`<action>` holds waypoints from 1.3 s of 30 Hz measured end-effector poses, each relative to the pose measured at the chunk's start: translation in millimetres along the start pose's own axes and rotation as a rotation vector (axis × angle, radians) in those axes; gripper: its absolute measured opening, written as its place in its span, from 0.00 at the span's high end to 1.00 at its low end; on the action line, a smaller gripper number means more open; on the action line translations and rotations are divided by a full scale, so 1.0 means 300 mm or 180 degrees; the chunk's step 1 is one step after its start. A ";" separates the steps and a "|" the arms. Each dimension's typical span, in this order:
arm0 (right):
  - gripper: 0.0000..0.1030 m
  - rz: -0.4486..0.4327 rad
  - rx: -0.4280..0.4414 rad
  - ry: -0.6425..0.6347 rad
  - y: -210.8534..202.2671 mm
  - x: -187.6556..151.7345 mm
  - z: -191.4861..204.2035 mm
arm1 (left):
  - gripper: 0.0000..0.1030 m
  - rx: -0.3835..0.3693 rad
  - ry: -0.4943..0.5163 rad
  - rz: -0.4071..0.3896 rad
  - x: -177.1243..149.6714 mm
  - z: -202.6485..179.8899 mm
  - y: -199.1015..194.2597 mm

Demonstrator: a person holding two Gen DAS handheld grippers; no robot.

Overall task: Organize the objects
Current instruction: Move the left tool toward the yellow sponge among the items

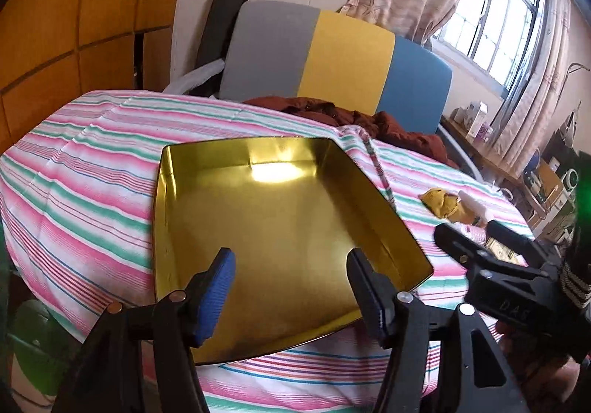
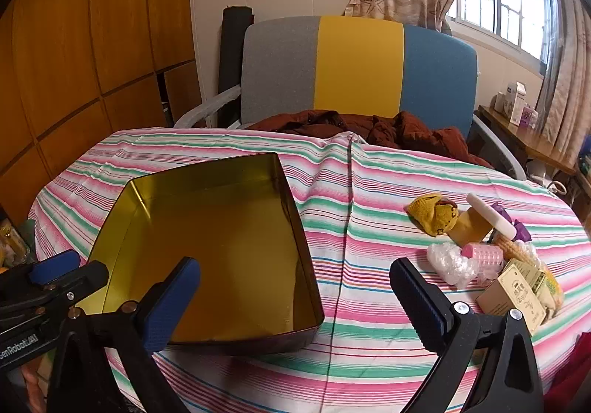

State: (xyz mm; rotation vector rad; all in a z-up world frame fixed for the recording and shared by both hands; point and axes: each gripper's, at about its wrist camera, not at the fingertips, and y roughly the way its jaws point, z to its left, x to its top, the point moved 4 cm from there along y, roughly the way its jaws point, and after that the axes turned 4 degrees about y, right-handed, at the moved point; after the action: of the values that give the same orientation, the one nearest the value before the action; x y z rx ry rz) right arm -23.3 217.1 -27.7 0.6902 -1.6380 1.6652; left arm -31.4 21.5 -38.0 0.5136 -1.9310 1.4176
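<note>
Both hand-held grippers hang wide and empty: the left hand-held gripper over the gold tin, the right hand-held gripper just right of its near corner. That empty tin sits on the striped table. Well right of the tin lies a pile: cardboard box, yellow knitted piece, bubble wrap, pink roller, white tube.
</note>
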 end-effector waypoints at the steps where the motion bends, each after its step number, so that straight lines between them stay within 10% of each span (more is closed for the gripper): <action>1: 0.00 -0.0005 -0.0014 -0.0007 -0.001 0.000 -0.003 | 0.33 -0.0011 -0.0003 0.0011 -0.004 0.001 0.005; 14: 0.00 -0.0045 -0.0338 0.0245 -0.042 0.016 -0.232 | 0.27 -0.0102 0.0081 0.0184 0.005 -0.044 0.052; 30: 0.00 -0.0142 -0.1077 0.1632 -0.194 0.032 -1.094 | 0.28 -0.1239 0.1286 0.0365 0.046 -0.576 0.136; 39: 0.00 -0.0593 -0.0317 0.3256 -0.241 -0.147 -1.336 | 0.28 -0.1774 0.2049 0.0599 -0.073 -0.917 0.218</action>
State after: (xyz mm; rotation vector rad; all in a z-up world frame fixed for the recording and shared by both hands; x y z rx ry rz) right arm 98.6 607.9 -41.6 -0.0970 -0.8650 1.4047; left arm 19.8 300.3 -49.0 -0.3564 -1.7370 0.9161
